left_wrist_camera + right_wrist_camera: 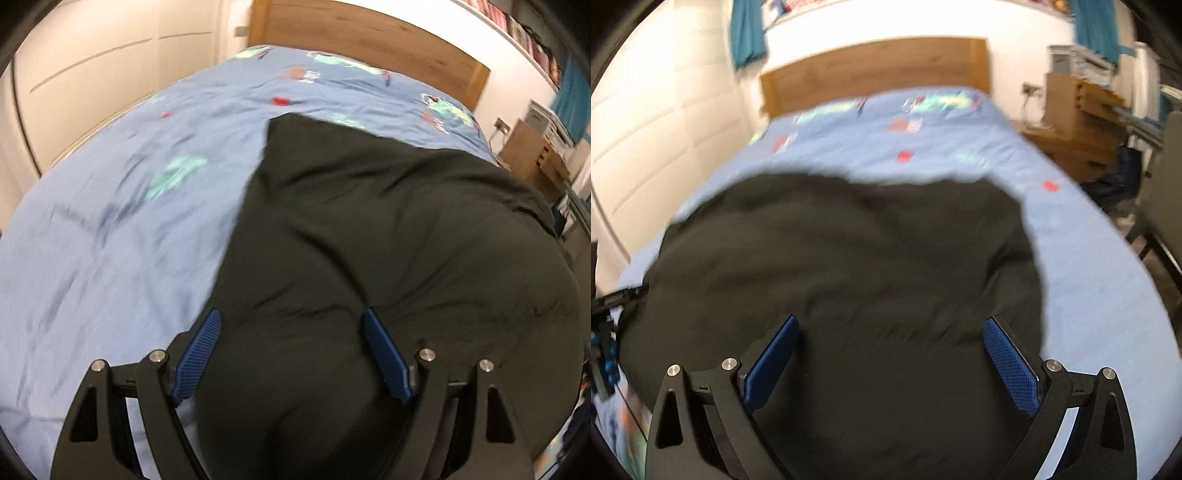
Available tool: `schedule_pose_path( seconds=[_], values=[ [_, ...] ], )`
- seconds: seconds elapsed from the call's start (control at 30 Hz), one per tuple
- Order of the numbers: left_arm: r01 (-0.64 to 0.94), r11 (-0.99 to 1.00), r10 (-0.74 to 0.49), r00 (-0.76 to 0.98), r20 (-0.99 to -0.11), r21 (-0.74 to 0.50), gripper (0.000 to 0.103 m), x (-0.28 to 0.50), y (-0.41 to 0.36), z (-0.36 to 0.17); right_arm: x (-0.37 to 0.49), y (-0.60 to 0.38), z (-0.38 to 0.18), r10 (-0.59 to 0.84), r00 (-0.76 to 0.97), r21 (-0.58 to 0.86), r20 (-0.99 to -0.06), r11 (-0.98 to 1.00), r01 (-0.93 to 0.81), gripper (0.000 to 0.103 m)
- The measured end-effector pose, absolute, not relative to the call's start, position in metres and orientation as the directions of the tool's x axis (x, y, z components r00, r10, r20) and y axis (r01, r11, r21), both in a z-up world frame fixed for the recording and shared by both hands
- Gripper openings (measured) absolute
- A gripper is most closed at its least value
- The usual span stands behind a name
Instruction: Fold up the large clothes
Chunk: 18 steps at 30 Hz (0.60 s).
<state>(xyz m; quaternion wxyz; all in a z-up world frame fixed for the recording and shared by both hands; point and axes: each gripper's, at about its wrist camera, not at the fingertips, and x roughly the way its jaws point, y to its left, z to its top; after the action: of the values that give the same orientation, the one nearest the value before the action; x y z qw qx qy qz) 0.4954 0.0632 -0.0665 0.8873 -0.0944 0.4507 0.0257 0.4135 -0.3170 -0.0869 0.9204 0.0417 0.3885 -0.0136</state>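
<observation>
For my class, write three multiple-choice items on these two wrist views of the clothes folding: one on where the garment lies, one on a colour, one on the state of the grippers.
1. Where does the dark garment lie?
A. on the bed
B. on a chair
C. on the floor

2. What colour are the gripper finger pads?
A. red
B. blue
C. white

3. How do the left gripper and right gripper stand?
A. both open
B. both shut
C. one shut on cloth

Answers: 1 A, it is spread over the light blue bedcover. 2 B, the pads show blue in both views. 3 A, each view shows a wide gap between the fingers.
</observation>
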Motion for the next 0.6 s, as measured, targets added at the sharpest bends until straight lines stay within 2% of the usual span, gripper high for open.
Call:
schedule_pose_path(
  seconds=[0.23, 0.6],
  values=[
    [-0.152, 0.982, 0.009, 0.628, -0.778, -0.111, 0.079, 0.448, 0.074, -0.059, 0.381, -0.355, -0.105, -0.064, 0.645, 0.095, -0.762, 0.973, 0.209, 0.101],
    [-0.111, 0.989, 0.005, 0.701, -0.713, -0.102, 0.079, 0.391, 0.060, -0.036, 0.333, -0.347, -0.077, -0.104, 0.624, 0.074, -0.774, 0.965, 0.252, 0.102]
  ],
)
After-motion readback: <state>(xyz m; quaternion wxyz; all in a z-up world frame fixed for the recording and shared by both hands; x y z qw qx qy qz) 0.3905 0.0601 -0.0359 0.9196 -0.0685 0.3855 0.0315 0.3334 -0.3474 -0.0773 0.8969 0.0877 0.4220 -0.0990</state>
